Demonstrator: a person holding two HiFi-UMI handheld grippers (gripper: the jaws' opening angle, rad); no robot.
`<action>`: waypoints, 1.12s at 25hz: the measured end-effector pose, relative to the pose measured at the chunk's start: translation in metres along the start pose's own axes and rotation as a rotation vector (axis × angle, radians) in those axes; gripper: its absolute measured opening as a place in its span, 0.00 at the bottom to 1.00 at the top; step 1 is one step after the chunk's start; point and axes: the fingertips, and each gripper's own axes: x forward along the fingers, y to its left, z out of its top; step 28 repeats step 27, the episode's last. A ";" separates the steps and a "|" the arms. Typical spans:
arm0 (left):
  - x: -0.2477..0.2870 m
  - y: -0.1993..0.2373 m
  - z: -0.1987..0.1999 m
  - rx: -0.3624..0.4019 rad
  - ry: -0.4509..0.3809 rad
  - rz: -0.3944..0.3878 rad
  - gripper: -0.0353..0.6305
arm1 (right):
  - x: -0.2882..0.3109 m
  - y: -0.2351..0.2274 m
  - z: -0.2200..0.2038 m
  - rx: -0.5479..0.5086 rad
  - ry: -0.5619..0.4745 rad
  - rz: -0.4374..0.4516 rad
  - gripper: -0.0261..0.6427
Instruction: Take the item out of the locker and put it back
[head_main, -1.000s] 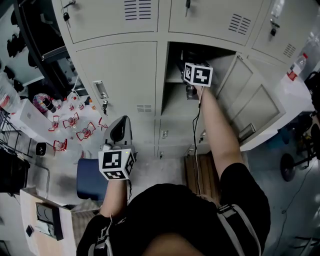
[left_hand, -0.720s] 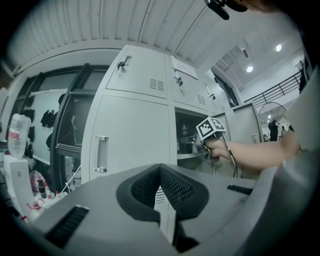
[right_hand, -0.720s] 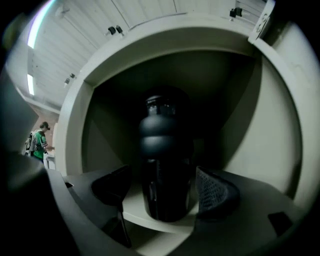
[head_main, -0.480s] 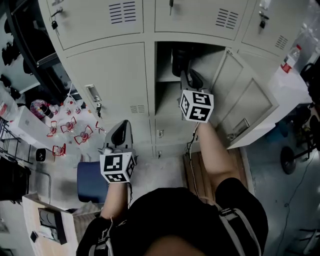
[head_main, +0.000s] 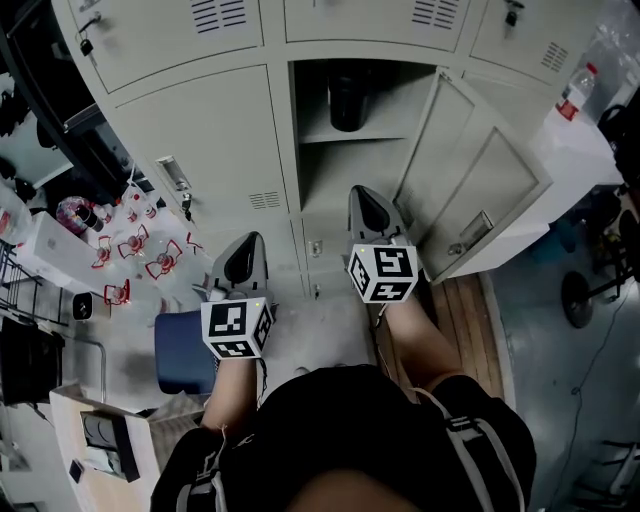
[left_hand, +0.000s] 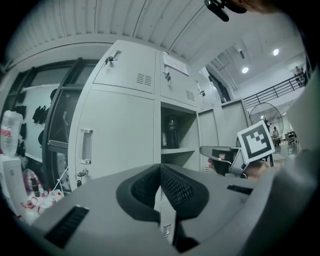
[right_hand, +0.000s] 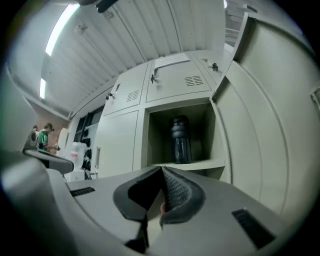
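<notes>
Standing on the open locker (head_main: 340, 175)'s shelf (head_main: 385, 134) is a bottle (head_main: 346, 98) (dark).

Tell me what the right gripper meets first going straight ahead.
Probably the dark bottle on the locker shelf: the right gripper, jaws just closed on nothing, points there. Depth is unclear; the shelf edge might come first.

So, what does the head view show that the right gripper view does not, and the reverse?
Only the head view: a blue seat, red-and-white items on the floor, and the person's dark top. Only the right gripper view: ceiling strip lights and a distant person. Both: the right gripper, the open locker, the dark bottle standing on its shelf, and the swung-open door.
</notes>
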 end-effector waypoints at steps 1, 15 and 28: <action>-0.001 -0.002 -0.001 0.001 0.002 -0.001 0.07 | -0.002 0.003 -0.005 -0.013 0.009 0.006 0.06; -0.010 -0.001 0.000 -0.003 -0.008 0.007 0.07 | -0.018 0.025 -0.003 -0.032 0.006 0.028 0.06; -0.010 0.006 0.004 -0.002 -0.018 0.009 0.07 | -0.017 0.028 -0.006 -0.014 0.008 0.040 0.06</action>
